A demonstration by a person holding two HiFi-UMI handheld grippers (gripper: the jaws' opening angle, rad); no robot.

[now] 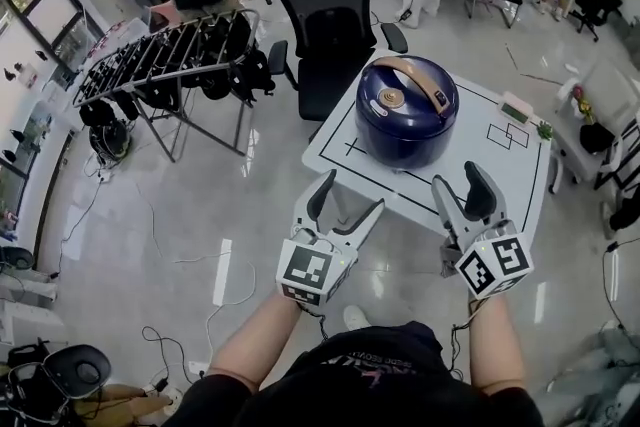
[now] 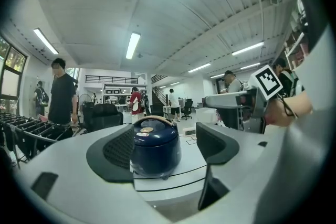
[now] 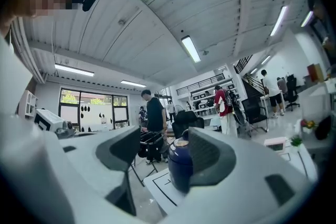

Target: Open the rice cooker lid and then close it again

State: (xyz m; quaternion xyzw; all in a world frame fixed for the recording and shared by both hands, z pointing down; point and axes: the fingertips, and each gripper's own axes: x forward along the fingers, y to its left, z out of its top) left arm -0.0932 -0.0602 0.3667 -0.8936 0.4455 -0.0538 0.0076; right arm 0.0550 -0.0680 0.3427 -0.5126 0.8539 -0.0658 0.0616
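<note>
Rice cooker (image 1: 405, 115), ahead of both jaws: glossy deep navy. Handle (image 1: 420, 80) tan-brown, lid button (image 1: 391, 97) brass-ish. Counter (image 1: 480, 170) under it white w/ thin black line markings. Left gripper (image 1: 352, 192) & right gripper (image 1: 458, 177): pale grey bodies, black pads (image 2: 113, 152) w/ fine dot texture. Cubes (image 1: 312, 270) behind the jaws: black-on-white square markers. Chair (image 1: 335, 15) beyond cooker: black.

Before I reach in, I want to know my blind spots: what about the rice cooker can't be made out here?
- Lid release: the head view shows the rice cooker only from above, and its front is too small in the left gripper view.
- Cooker's right part: in the right gripper view, the right gripper's own jaw hides it.
- Power cord: not made out in any view.
</note>
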